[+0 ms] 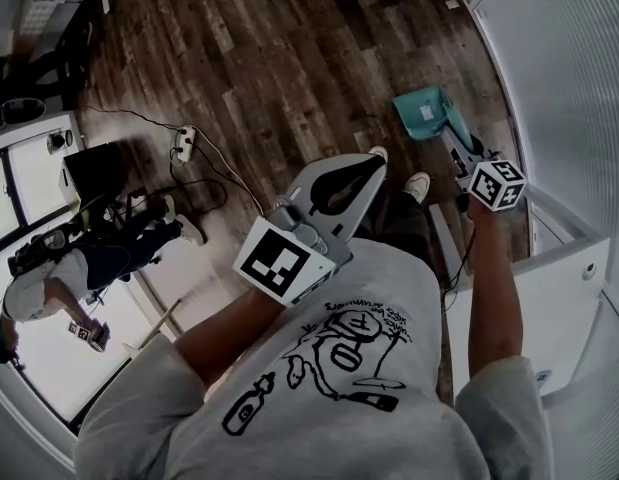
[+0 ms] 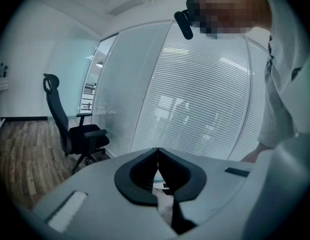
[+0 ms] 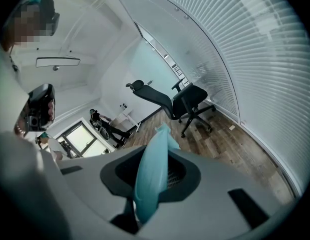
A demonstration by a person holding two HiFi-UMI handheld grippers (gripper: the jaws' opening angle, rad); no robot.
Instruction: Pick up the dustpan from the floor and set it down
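Observation:
The teal dustpan hangs above the wooden floor at the upper right of the head view, its handle clamped in my right gripper. In the right gripper view the dustpan's teal handle runs up between the jaws, which are shut on it. My left gripper is held in front of my body at the centre, its jaws shut tip to tip with nothing between them. In the left gripper view the left gripper points at a glass wall with blinds.
A curved glass wall with blinds runs down the right side. A black office chair stands by it. A power strip with cable lies on the floor at left. Another person with equipment crouches at lower left. My shoes are below the dustpan.

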